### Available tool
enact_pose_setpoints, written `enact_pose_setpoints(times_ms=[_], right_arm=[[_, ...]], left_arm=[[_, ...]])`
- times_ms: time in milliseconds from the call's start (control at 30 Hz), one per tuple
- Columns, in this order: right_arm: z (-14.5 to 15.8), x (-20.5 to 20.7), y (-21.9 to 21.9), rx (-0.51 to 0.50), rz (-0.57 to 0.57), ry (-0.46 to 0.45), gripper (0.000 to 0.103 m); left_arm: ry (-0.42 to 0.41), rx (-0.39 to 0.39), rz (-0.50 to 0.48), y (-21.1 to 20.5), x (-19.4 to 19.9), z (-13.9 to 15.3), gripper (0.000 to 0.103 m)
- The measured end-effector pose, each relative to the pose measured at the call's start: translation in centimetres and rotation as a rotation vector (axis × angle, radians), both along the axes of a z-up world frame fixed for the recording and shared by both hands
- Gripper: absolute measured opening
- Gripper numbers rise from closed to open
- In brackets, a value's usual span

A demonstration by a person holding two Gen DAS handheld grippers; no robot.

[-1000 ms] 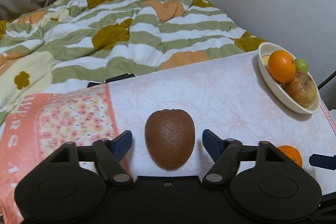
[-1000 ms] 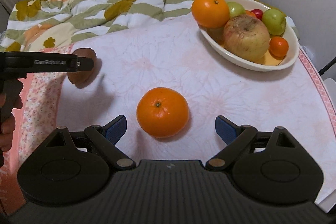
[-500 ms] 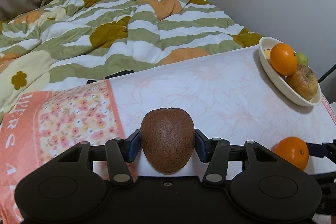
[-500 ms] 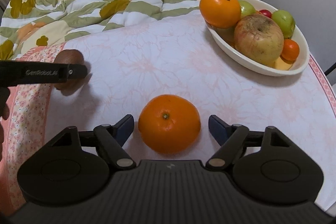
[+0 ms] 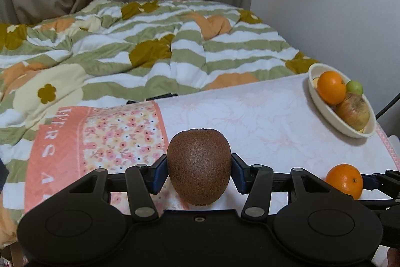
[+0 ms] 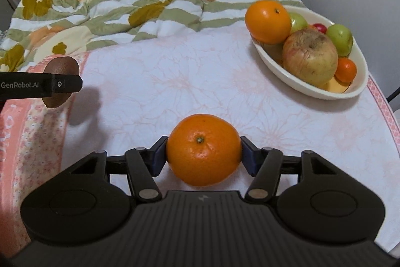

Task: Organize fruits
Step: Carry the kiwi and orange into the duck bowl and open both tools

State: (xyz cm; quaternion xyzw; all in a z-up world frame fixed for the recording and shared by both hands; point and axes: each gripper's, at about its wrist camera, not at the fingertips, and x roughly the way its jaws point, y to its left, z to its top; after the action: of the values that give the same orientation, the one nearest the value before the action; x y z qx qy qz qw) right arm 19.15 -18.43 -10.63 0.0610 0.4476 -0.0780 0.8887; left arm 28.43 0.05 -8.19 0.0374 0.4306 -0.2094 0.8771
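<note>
My left gripper (image 5: 199, 170) is shut on a brown kiwi (image 5: 199, 164) and holds it above the table's left side; the kiwi also shows in the right wrist view (image 6: 61, 66), lifted over its shadow. My right gripper (image 6: 203, 154) is shut on an orange (image 6: 203, 149), which also shows in the left wrist view (image 5: 344, 180) at the right. A cream oval bowl (image 6: 312, 89) at the table's far right holds an orange, a brownish apple (image 6: 310, 56), green fruits and small ones. The bowl also shows in the left wrist view (image 5: 332, 114).
The table has a pale floral cloth (image 6: 187, 81) with an orange flowered band (image 5: 120, 134) at the left. A bed with a green-striped quilt (image 5: 150, 46) lies beyond the far edge. A wall (image 5: 337, 4) stands on the right, curtains behind.
Both grippers went from open to shut: the left on the kiwi, the right on the orange. The left gripper has since lifted the kiwi off the table.
</note>
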Motion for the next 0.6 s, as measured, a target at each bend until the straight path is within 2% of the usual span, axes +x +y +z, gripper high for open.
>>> enact_pose_setpoints(times_ms=[333, 600], right_arm=[[3.7, -4.3, -1.5, 0.013, 0.041, -0.090, 0.075], [6.1, -8.8, -6.0, 0.038, 0.082, -0.126, 0.075]], left_arm=[[-0.089, -0.009, 0.031, -1.2, -5.1, 4.1, 0.056], [-0.141, -0.020, 0.095, -5.6, -9.6, 7.2, 0.056]])
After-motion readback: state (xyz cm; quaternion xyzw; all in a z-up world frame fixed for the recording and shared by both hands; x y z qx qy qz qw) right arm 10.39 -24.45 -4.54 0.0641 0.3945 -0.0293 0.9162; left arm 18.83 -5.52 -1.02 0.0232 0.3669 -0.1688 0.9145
